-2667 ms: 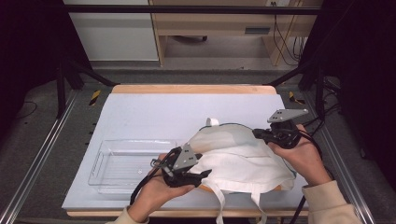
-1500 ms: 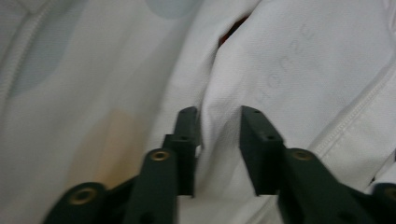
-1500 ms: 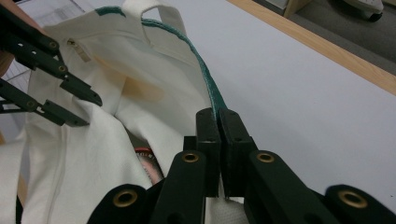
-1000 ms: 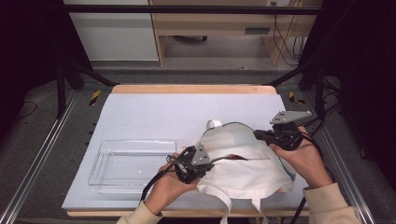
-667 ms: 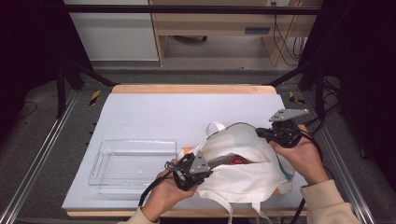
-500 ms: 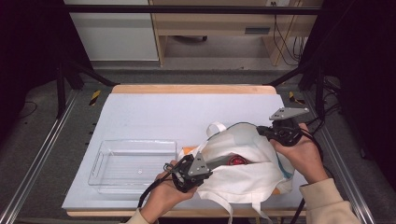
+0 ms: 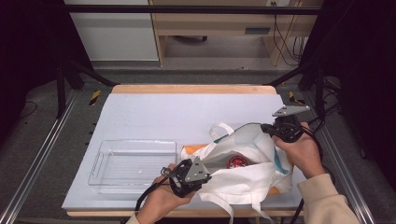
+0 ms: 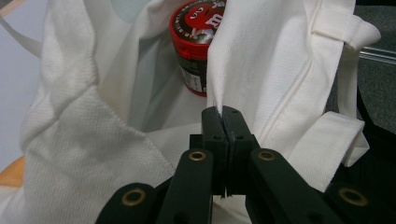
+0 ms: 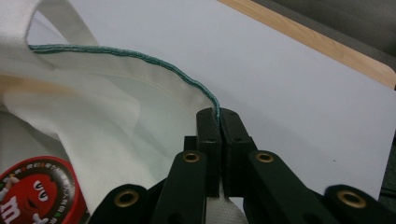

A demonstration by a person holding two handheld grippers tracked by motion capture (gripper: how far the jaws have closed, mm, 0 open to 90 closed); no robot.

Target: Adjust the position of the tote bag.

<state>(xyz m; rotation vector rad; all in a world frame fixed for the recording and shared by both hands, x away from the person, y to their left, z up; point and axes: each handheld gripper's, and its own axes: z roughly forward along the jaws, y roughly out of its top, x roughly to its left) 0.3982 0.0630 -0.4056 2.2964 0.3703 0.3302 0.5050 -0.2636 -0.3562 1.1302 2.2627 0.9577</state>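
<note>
pinching bag (image 7: 243, 179) rim, left claw (image 7: 205, 176), right claw (image 7: 265, 128), mouth now wider, candy tub (image 7: 236, 162) exposed

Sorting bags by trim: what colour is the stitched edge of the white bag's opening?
Teal green, along the bag's rim; it shows best in the right gripper view.

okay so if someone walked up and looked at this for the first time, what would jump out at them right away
Most likely the white cloth bag at the near right of the table, its mouth held open by the left gripper and right gripper, each pinching an edge of it. Inside the opening sits a bright red-lidded candy tub. To the bag's left lies a clear plastic tray with nothing in it.
</note>
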